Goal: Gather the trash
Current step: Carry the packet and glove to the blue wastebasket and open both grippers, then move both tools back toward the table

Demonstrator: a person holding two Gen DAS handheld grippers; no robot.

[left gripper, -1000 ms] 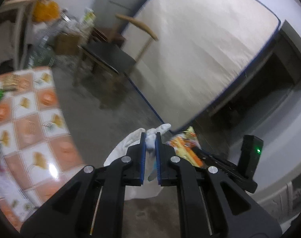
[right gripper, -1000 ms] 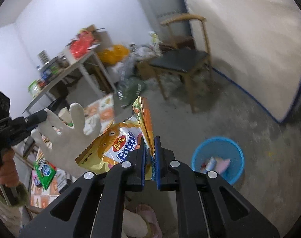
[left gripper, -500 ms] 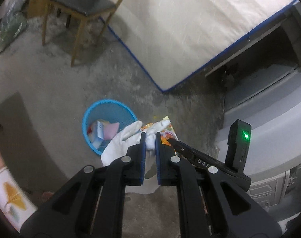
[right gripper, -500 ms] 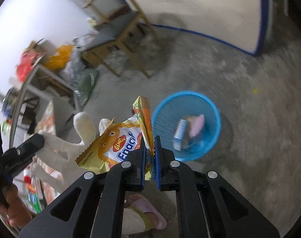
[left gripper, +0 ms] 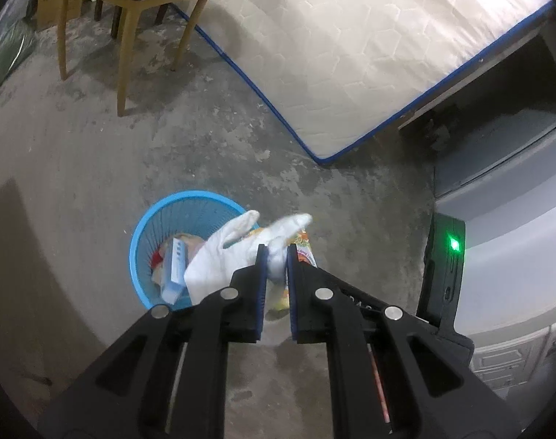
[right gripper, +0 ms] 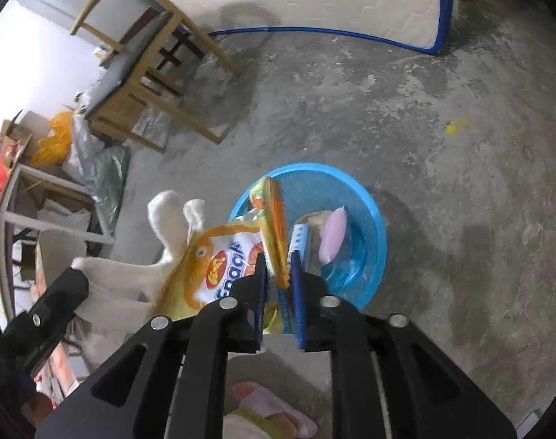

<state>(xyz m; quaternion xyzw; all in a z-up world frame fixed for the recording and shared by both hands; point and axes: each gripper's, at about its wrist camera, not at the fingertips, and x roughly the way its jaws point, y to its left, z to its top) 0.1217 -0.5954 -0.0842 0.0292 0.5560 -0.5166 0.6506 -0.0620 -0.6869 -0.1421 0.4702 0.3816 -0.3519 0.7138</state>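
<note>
My left gripper [left gripper: 276, 252] is shut on a white glove [left gripper: 226, 252], held above the right rim of a blue waste basket [left gripper: 146, 226] on the floor. My right gripper [right gripper: 279, 259] pinches a yellow-orange snack bag [right gripper: 219, 259] at its edge, over the left rim of the same basket [right gripper: 369, 226]; the pads look slightly more parted than before. The glove [right gripper: 168, 219] hangs just left of the bag. The basket holds a blue-white box [left gripper: 176, 259] and a pink item [right gripper: 333, 234]. The bag [left gripper: 303, 248] peeks out behind the glove.
A wooden chair [left gripper: 131, 11] stands on the concrete floor beyond the basket. A mattress [left gripper: 351, 55] leans on the wall. A cluttered table and bags [right gripper: 51, 168] are at the left. My pink slipper [right gripper: 274, 409] is below.
Both grippers have tilted down and moved closer over the blue basket, carrying the glove and the snack bag. The right pads seem a little wider apart.
</note>
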